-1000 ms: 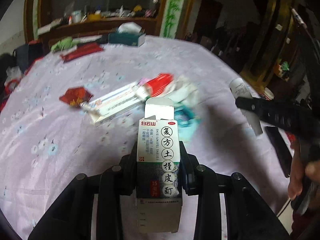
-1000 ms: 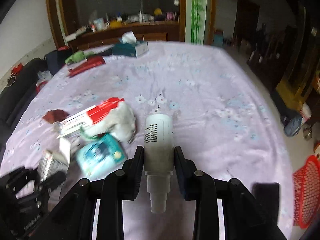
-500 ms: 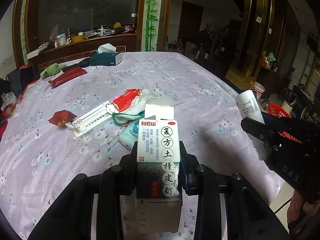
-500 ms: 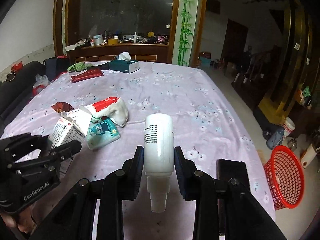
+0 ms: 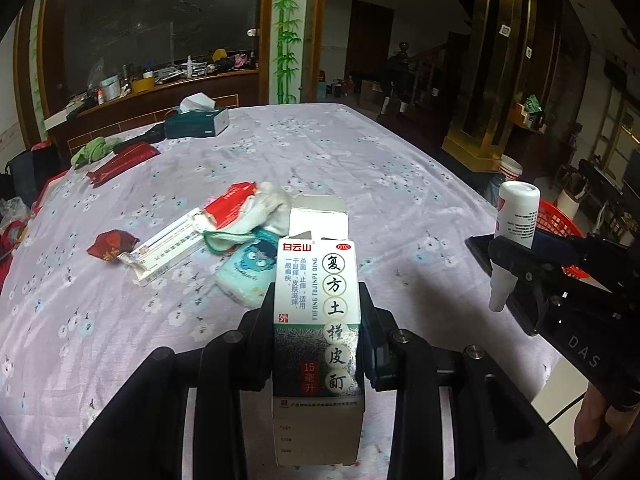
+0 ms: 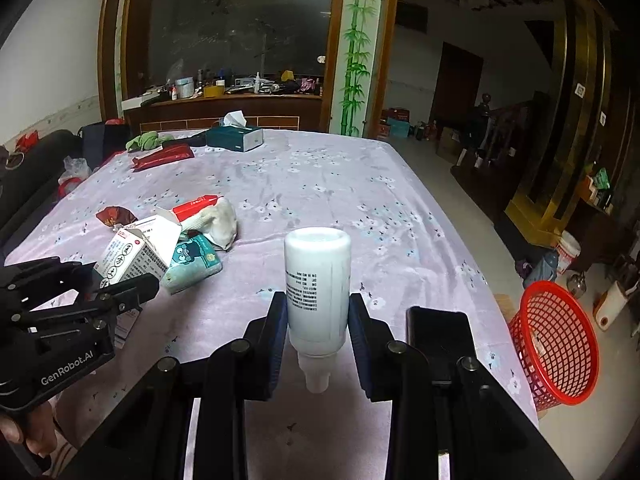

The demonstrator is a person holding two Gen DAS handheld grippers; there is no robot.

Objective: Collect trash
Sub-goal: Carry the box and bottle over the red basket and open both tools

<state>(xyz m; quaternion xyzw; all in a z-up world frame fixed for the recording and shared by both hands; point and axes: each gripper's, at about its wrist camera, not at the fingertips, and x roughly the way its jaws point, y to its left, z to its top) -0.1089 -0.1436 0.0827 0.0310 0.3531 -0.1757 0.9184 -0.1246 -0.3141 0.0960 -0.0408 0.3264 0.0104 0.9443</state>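
Left wrist view: we see the left gripper [image 5: 318,344] closed on a carton [image 5: 317,320], a tall rectangular cardboard box, glossy, printed white above and dark below, with its top flap standing open. Both black fingers [image 5: 256,344] press its side walls, and the carton is held clear above the tabletop [image 5: 360,168].

In the right wrist view, the right gripper [image 6: 318,336] is clamped on a bottle [image 6: 318,284], a smooth white plastic cylinder held upside down, flat base away from the camera and narrow nozzle toward it. Small black print runs across its wall.

On the tabletop we note a loose cluster just beyond the carton: a long flat white box [image 5: 168,248], a crumpled dark-red wrapper [image 5: 110,245], a red-and-white packet [image 5: 232,206], a wad of white cloth [image 5: 264,210] and a soft teal tissue pack [image 5: 248,276] with a cartoon figure. Near the far edge lie a dark teal tissue box [image 5: 198,122] with a tissue standing out of its slot, a flat red pouch [image 5: 124,160] and a green cloth [image 5: 94,151]. A black slab [image 6: 440,332] lies at the near right edge.

The tabletop carries a lilac cloth with small white flowers. A red mesh basket [image 6: 554,344], round and open-topped, stands on the pale floor to the right; we cannot tell its contents. Behind are a cluttered wooden counter [image 6: 236,100] and a pillar [image 6: 356,48] painted with bamboo.
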